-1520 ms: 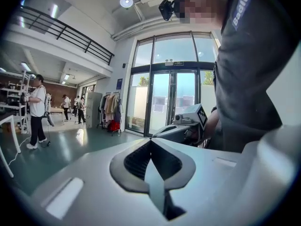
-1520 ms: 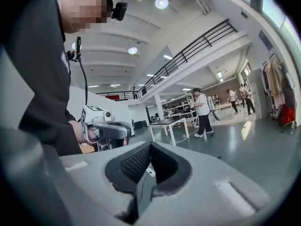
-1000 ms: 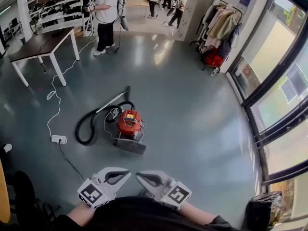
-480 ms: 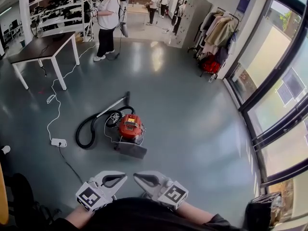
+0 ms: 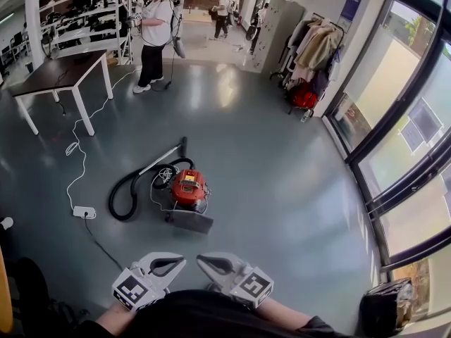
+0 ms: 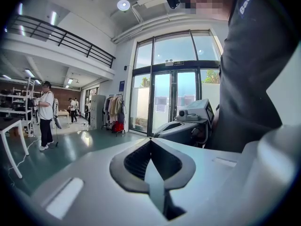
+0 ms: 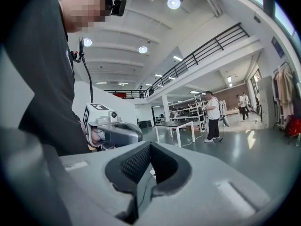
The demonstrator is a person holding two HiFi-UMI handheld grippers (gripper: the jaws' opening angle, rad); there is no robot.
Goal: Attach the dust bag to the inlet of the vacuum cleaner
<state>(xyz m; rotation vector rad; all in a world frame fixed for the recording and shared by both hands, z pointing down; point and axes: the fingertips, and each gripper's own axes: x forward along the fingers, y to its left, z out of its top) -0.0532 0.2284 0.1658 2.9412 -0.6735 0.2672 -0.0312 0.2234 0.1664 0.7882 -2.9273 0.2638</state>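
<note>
Head view overlooks vacuum cleaner (image 5: 189,187); gripper views angle inward, near level.

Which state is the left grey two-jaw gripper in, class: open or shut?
Shut. The left grey two-jaw gripper shows its tips touching in its own view, nothing between them.

Vacuum (image 5: 188,186) is seen in orange-red, hose (image 5: 115,201) in black, floor (image 5: 282,189) in grey-green. Left gripper (image 5: 184,261) and right gripper (image 5: 199,260) are finished pale grey, with black-and-white square markers.

vacuum cleaner (image 5: 189,187) inlet — too small to tell | yellow object (image 5: 4,294) — cut by left edge
</note>
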